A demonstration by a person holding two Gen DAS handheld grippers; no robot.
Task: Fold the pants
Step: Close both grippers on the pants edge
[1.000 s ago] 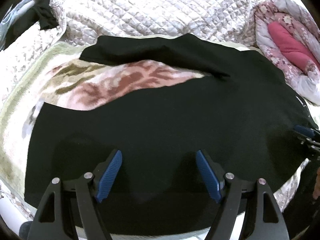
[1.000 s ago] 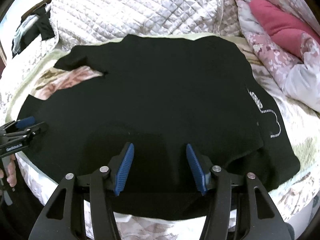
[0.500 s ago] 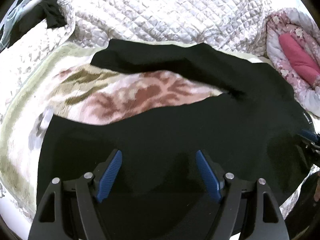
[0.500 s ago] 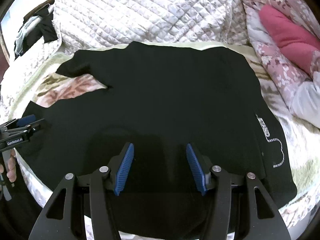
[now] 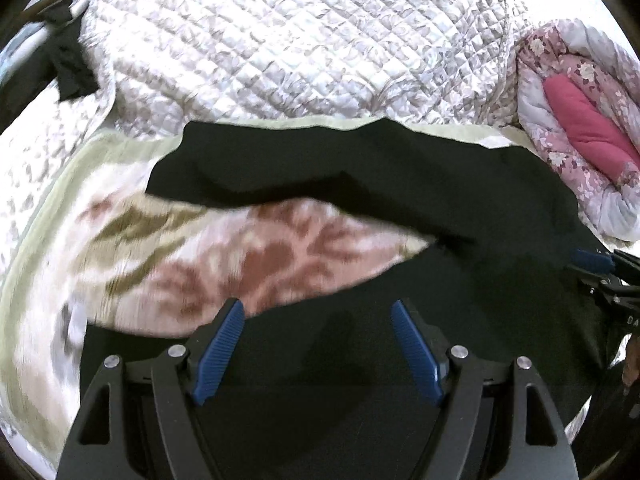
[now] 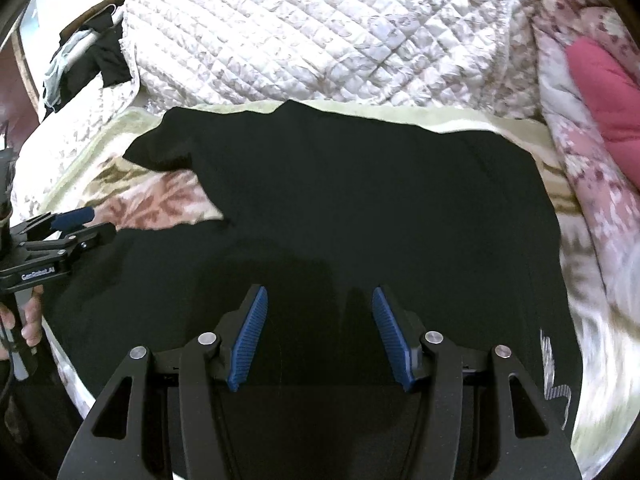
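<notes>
Black knit pants (image 5: 440, 200) lay spread flat on the bed, filling the near ground of both wrist views. Nearest the left camera, the left claw (image 5: 318, 346) hovered over the near leg, its blue ribbed pads (image 5: 218, 350) standing wide apart with nothing between them. The right claw (image 6: 320, 336) hung likewise over the broad waist part of the pants, pads parted and empty; a small white printed mark (image 6: 554, 376) showed on the cloth to its right. Each claw appeared at the edge of the other's view, beside the pants' near edge. Between the two legs showed a wedge of the pink and olive floral blanket (image 5: 224, 256) that the pants rested on. Beyond the far leg lay a white quilted bedspread (image 5: 300, 48), bunched up. To the far right sat a rolled floral comforter with a pink lining (image 5: 580, 132), near the waist end.
</notes>
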